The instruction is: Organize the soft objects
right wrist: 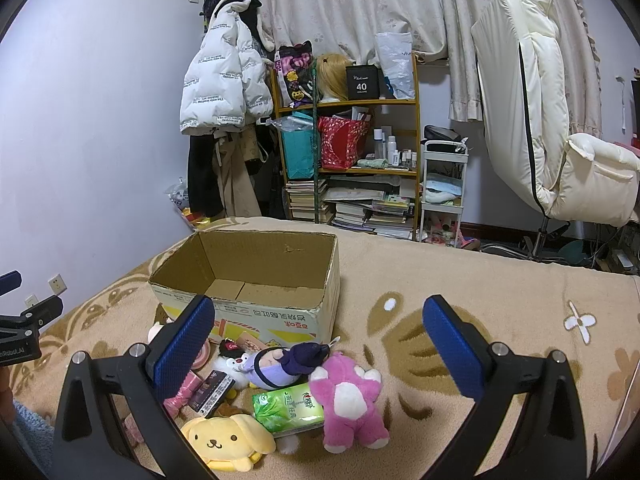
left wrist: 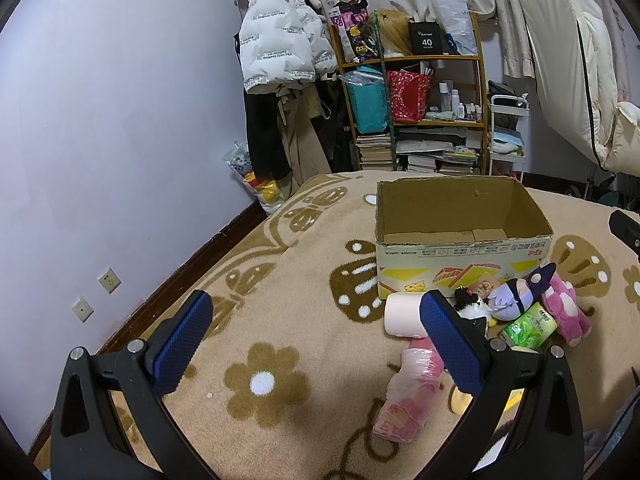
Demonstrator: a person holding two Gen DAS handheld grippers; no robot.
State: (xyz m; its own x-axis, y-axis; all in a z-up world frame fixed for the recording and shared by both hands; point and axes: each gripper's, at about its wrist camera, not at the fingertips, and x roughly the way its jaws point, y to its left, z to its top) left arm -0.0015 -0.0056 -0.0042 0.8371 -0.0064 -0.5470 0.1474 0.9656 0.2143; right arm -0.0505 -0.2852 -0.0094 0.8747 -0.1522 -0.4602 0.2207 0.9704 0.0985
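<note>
Beige flower-pattern blanket (right wrist: 400, 272) covers the bed. Open cardboard box (right wrist: 256, 280) sits on it, nothing inside. Soft items heaped just in front: pink plush bear (right wrist: 348, 396), yellow dog plush (right wrist: 226, 438), green tissue pack (right wrist: 288, 406). Left gripper (left wrist: 316, 340) and right gripper (right wrist: 318, 342): jaws apart, holding nothing.

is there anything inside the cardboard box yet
No, the cardboard box shows only its bare bottom, while the pink plush bear and the other toys lie on the blanket in front of it.
</note>
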